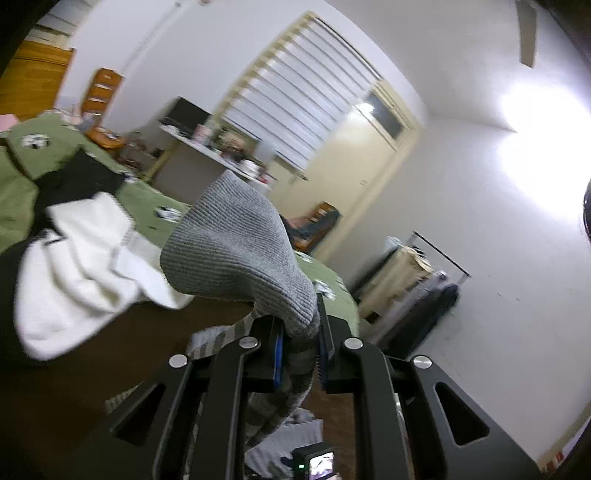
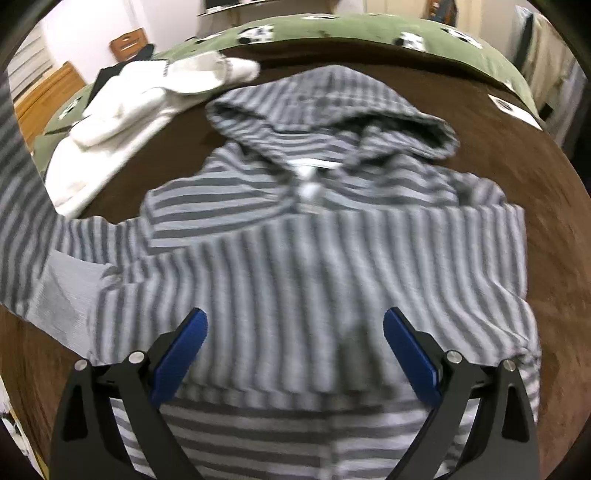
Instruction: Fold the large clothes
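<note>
A grey striped hoodie lies front up on the brown bed cover, hood toward the far side. One sleeve is folded across its chest. My left gripper is shut on the other sleeve's grey ribbed cuff, lifted well above the bed; the striped sleeve hangs down behind its jaws. In the right wrist view that raised sleeve climbs along the left edge. My right gripper hovers open over the hoodie's lower body, nothing between its blue pads.
A white garment lies crumpled on the bed to the left of the hood, with a black one behind it. A green blanket covers the far side. A desk, door and clothes rack line the walls.
</note>
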### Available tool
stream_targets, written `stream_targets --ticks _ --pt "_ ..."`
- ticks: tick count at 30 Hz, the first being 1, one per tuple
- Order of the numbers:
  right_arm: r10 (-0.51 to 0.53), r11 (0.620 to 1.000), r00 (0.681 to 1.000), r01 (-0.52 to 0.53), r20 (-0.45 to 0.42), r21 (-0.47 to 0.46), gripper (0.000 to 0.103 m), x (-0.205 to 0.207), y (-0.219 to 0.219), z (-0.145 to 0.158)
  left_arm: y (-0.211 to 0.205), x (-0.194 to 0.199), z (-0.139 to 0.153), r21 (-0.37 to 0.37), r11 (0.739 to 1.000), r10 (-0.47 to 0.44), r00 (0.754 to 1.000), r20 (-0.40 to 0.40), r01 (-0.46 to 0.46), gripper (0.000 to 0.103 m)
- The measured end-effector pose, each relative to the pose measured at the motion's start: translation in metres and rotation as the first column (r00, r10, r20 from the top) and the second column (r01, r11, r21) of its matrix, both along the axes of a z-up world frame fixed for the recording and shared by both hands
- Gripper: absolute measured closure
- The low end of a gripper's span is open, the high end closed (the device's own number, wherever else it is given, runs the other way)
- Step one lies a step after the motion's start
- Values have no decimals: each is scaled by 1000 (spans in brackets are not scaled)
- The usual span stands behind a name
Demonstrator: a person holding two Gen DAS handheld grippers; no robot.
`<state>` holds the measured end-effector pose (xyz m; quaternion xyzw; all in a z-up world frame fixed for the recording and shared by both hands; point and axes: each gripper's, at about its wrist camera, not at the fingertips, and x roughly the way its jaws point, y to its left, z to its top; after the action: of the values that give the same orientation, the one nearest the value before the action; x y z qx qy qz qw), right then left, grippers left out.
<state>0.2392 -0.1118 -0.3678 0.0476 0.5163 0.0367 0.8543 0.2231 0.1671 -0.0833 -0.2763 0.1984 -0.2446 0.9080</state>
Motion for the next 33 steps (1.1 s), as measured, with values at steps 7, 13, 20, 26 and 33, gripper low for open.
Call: stream_targets --ticks 7,13,20,26,33 --pt "-99 995 995 100 -15 11 8 -20 -58 -3 -82 9 7 5 991 -134 991 10 134 87" --pt "-165 986 986 165 -15 -1 8 -40 -111 0 -153 20 -22 28 977 -211 977 -41 212 87" --pt "-256 966 967 255 10 30 8 -54 -177 14 -211 31 -92 3 978 -203 967 -156 207 86" --pt "-269 963 963 269 13 30 8 -57 -209 15 -259 27 -169 111 980 -133 958 -253 165 85" --pt "-217 976 976 217 22 -1 8 -59 -217 11 -302 22 -259 214 952 -122 913 -389 219 81"
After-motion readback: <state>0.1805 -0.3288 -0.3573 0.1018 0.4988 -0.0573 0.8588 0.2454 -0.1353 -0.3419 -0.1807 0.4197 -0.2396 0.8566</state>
